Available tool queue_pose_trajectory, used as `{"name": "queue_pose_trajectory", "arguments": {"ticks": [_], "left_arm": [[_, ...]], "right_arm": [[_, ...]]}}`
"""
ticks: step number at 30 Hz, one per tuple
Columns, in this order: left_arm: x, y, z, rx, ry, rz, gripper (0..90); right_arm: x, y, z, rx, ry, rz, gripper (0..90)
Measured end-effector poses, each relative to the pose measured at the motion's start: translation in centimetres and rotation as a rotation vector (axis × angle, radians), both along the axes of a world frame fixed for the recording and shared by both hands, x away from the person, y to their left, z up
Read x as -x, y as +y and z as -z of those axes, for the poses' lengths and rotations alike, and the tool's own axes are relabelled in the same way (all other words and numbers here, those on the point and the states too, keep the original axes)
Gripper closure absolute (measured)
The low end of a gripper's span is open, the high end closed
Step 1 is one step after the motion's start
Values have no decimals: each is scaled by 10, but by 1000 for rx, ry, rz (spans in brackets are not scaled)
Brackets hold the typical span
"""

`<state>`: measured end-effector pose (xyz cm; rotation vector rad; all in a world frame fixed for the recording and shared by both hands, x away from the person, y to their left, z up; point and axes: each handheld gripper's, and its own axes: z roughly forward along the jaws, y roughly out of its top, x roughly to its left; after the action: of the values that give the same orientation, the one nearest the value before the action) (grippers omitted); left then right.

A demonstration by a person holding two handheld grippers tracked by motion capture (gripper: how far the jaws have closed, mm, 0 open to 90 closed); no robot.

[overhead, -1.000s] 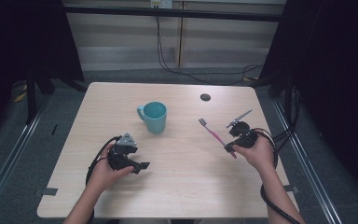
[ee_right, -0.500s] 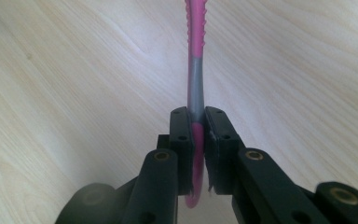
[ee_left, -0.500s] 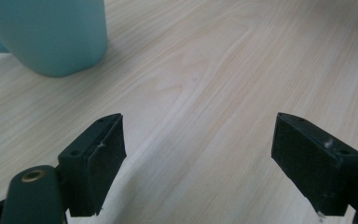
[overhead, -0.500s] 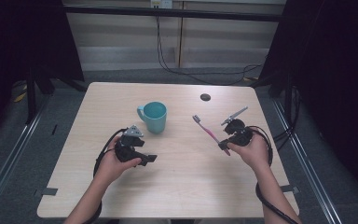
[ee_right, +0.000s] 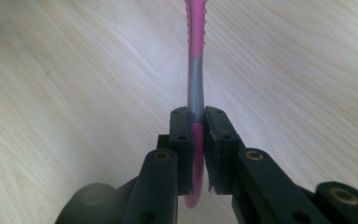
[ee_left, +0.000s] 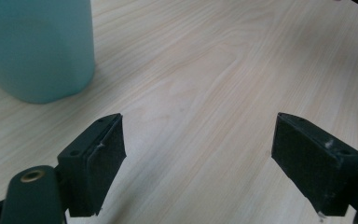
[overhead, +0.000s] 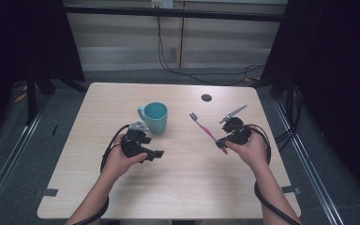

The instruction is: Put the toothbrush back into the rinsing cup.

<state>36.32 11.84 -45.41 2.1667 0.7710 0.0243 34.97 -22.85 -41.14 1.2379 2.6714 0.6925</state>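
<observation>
Nearest the person, the bench (overhead: pixel 178 187) lies bare from the front edge up to both hands, plenty of open wood. Left claw (overhead: pixel 155 153) sits released, jaws spread wide over bare grain with nothing between them, pointing toward three o'clock. The teal mug (overhead: pixel 154 117) stands upright just beyond it at twelve o'clock, close but apart. Right claw (overhead: pixel 221 142) is clenched on the pink toothbrush (overhead: pixel 205 129), which slants off toward ten o'clock, bristle end up. Open wood separates mug and brush. Farther back, a small dark disc (overhead: pixel 206 97) lies near the far edge.
</observation>
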Motion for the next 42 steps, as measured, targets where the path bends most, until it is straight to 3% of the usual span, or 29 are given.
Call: {"name": "queue_pose_trajectory", "arguments": {"ticks": [11, 32, 42], "left_arm": [[-9, -23, -9, 21, 20, 6, 181], [-17, -46, -24, 55, 9, -11, 213], [-20, -51, -29, 49, 14, -9, 217]], "right_arm": [[0, 4, -7, -21, -14, -5, 826], [1, 12, -7, -59, -18, -21, 825], [0, 20, -9, -64, -23, -24, 826]]}}
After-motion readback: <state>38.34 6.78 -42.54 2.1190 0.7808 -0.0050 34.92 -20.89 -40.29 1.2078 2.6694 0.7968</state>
